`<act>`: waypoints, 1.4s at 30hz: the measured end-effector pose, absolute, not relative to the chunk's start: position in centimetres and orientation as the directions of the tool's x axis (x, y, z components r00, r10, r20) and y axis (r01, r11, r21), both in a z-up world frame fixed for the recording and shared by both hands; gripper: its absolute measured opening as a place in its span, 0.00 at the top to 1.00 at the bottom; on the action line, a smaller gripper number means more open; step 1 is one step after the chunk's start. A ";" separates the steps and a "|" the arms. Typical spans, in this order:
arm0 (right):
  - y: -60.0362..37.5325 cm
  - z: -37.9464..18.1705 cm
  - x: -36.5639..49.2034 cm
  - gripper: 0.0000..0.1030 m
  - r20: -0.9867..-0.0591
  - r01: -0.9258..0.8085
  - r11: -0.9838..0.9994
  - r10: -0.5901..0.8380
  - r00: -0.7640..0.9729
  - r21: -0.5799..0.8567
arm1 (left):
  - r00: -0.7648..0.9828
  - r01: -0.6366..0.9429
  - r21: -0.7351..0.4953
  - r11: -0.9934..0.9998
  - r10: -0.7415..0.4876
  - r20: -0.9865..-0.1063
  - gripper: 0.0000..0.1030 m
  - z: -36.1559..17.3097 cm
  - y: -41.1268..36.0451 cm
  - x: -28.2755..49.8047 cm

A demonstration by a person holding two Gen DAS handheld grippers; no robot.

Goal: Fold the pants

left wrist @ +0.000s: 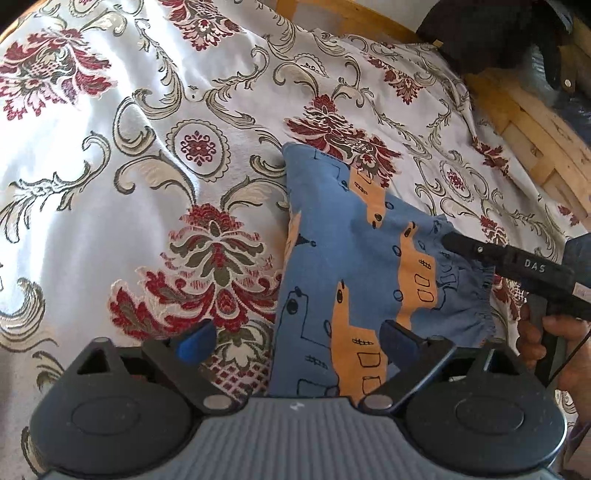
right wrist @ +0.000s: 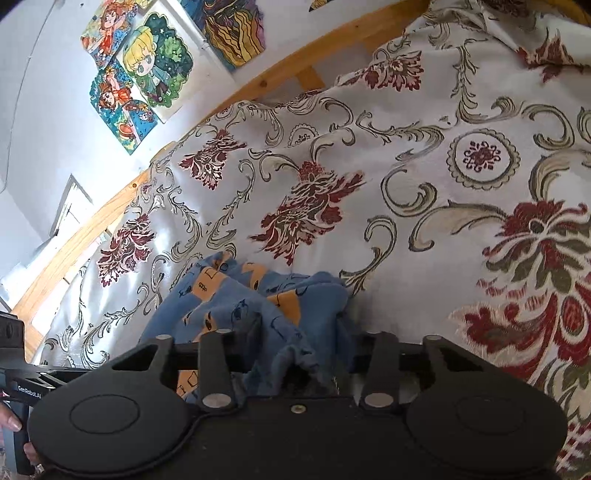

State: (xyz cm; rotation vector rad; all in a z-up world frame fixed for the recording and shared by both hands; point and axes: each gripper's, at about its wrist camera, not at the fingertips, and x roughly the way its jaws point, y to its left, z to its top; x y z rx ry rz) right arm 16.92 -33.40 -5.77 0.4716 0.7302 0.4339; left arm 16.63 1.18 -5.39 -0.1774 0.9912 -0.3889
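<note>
Small blue pants [left wrist: 351, 258] with an orange building print lie folded on a floral bedspread [left wrist: 129, 184]. In the left wrist view my left gripper [left wrist: 297, 339] hovers open over their near end, the right blue pad above the cloth and the left pad above the bedspread. My right gripper [left wrist: 448, 238] reaches in from the right, its tip at the gathered waistband. In the right wrist view the pants [right wrist: 229, 295] are bunched up between the fingers of the right gripper [right wrist: 299, 325], which is shut on the cloth.
A wooden bed frame [left wrist: 535, 147] runs along the right edge, with a dark bundle [left wrist: 487, 33] at its top corner. Drawings [right wrist: 140, 74] hang on the wall beyond the far rail [right wrist: 258, 81]. A hand [left wrist: 532, 339] holds the right gripper's handle.
</note>
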 end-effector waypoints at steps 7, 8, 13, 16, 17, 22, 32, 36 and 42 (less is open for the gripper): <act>-33.4 -5.8 16.9 0.70 -0.529 -0.195 0.808 0.525 0.667 0.556 | 0.464 0.201 -0.351 0.915 -0.404 -0.788 0.44 -5.4 1.7 16.9; -33.3 -5.7 16.9 0.71 -0.531 -0.196 0.812 0.521 0.668 0.550 | 0.456 0.194 -0.350 0.916 -0.400 -0.795 0.49 -5.4 1.7 17.0; -32.9 -5.3 16.7 0.73 -0.537 -0.203 0.827 0.505 0.676 0.524 | 0.444 0.200 -0.325 0.924 -0.381 -0.811 0.66 -4.8 0.7 16.8; -32.8 -5.2 16.6 0.75 -0.538 -0.199 0.832 0.497 0.680 0.517 | 0.453 0.217 -0.267 0.939 -0.339 -0.825 0.71 -4.3 -0.3 16.5; -32.8 -5.1 16.6 0.76 -0.539 -0.199 0.835 0.494 0.682 0.512 | 0.457 0.224 -0.250 0.942 -0.328 -0.827 0.72 -4.1 -0.6 16.4; -32.3 -4.6 16.2 0.80 -0.534 -0.218 0.849 0.481 0.696 0.481 | 0.475 0.246 -0.190 0.950 -0.289 -0.831 0.76 -3.4 -1.6 16.0; -31.7 -3.2 15.5 0.82 -0.506 -0.266 0.873 0.460 0.729 0.409 | 0.505 0.278 -0.138 0.951 -0.267 -0.821 0.82 -2.6 -2.4 15.2; -30.4 -1.7 14.5 0.83 -0.467 -0.330 0.900 0.431 0.772 0.286 | 0.535 0.292 -0.136 0.947 -0.279 -0.797 0.83 -1.8 -2.5 15.0; -29.2 -0.4 13.7 0.83 -0.425 -0.368 0.915 0.403 0.811 0.165 | 0.571 0.313 -0.112 0.943 -0.281 -0.771 0.83 -0.7 -3.0 14.9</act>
